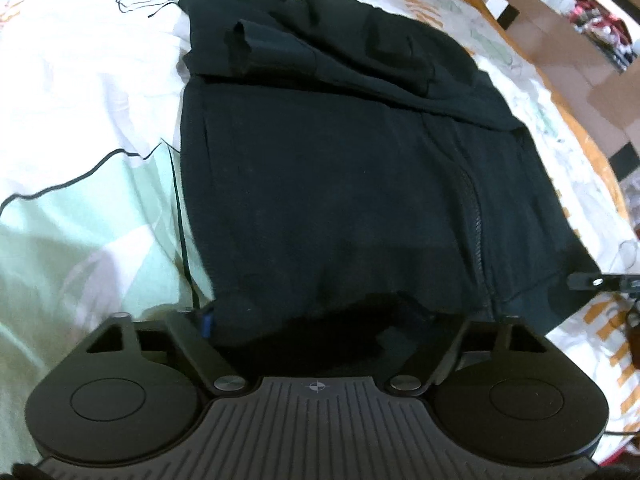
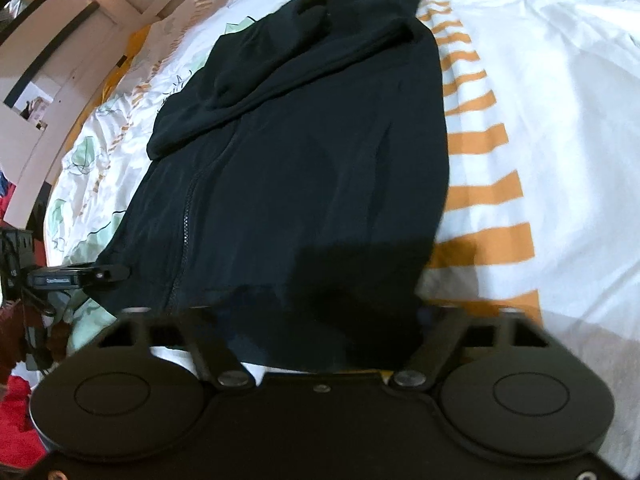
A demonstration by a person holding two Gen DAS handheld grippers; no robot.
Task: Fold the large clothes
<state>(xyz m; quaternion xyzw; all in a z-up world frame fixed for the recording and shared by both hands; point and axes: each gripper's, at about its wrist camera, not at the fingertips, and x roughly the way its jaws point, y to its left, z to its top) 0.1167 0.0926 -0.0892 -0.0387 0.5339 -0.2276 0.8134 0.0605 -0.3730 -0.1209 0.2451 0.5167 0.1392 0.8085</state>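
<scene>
A black zip-up jacket lies flat on a patterned bed sheet, its zipper running lengthwise and a sleeve folded across the far end. My left gripper sits at the near hem, jaws apart, with the bunched hem between them. A blue pad meets the jacket's left edge. In the right wrist view the same jacket fills the middle. My right gripper stands over the hem's other end, jaws apart with cloth between. Each view shows the other gripper's tip at the hem corner.
The sheet is white with green patches and orange stripes. Beyond the bed's edge are cardboard boxes and pale furniture. Red cloth and cables lie beside the bed at the left.
</scene>
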